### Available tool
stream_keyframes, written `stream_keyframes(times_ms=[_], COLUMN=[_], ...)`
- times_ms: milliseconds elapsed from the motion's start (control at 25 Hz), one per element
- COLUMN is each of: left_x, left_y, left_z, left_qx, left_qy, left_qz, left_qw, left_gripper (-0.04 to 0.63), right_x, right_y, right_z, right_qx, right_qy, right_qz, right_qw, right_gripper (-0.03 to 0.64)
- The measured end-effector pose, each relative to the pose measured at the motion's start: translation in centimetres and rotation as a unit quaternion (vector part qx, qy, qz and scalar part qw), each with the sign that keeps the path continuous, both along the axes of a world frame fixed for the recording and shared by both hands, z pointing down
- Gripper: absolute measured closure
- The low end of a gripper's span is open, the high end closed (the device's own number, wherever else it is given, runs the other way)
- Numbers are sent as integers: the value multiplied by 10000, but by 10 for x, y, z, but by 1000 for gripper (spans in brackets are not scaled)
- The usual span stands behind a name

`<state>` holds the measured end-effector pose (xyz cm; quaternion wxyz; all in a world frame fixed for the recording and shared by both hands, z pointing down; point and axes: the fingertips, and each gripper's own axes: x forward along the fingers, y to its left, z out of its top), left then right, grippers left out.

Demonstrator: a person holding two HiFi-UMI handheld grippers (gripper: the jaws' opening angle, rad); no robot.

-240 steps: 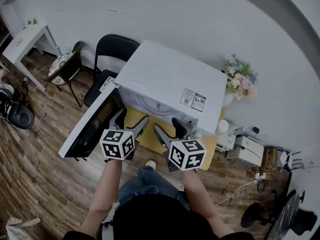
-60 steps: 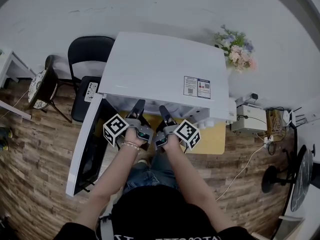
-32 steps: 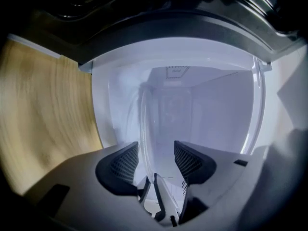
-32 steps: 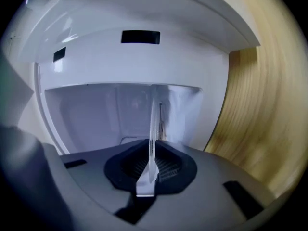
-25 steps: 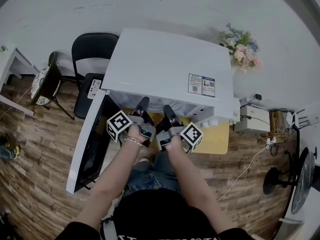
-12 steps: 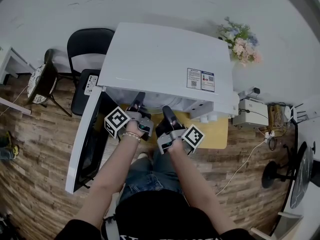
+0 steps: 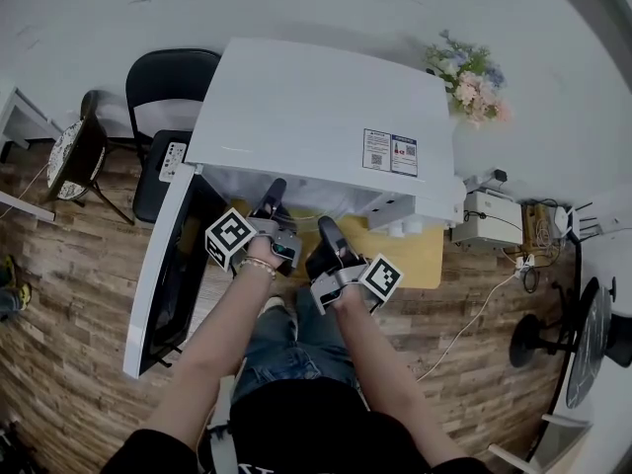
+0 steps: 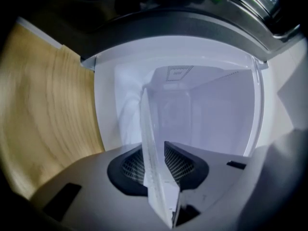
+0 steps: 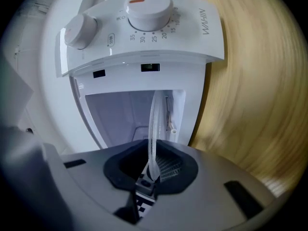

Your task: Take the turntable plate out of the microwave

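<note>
Black top [image 7: 296, 433], blue jeans [image 7: 286, 349], bracelet [image 7: 259, 263]

one microwave [image 7: 316, 107], one open door [image 7: 163, 275], one glass plate [image 8: 151, 148], two knobs [image 9: 149, 6] [image 9: 79, 29] — one bouquet [image 7: 464, 72]

**Supports: table + floor**

Table [image 7: 427, 255]: light wood top, seen as a yellow strip below the front of the microwave [image 7: 316, 117]. The microwave sits directly on it and covers most of the top. Same wood grain shows beside the oven in both gripper views.

Floor [image 7: 69, 304]: brown wood planks. On it:
- black chair [image 7: 168, 77], rear left of table, near the wall
- 2nd chair w/ patterned seat [image 7: 69, 151], further left
- white side table [image 7: 15, 117], left edge, partly cut off
- white box unit [image 7: 489, 215], just right of table
- cable [image 7: 464, 339], runs across planks
- black round stand base [image 7: 528, 342], far right

Flowers [image 7: 464, 72] at rear right of the microwave; can't tell what they stand on.
</note>
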<state>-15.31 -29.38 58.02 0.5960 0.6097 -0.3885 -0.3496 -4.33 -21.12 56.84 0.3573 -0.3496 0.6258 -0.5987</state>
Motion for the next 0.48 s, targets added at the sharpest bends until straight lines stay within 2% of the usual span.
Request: stream_keyframes(times_ms=[320,480], left_x=[0,-1], left_y=[8,13], left_z=[4,8], left_qx=[-67,-172], left_qy=[307,307], left_qz=[23,88], left_qw=[9995,9993], left_gripper=[497,521], right_x=[2,0], right_y=[18,25], right_z=[4,8], right_qx=[-26,-77], right_qy=[-48,9], right_qz=[-170,-254], right_qw=[9998,9996], right_gripper=[561,561])
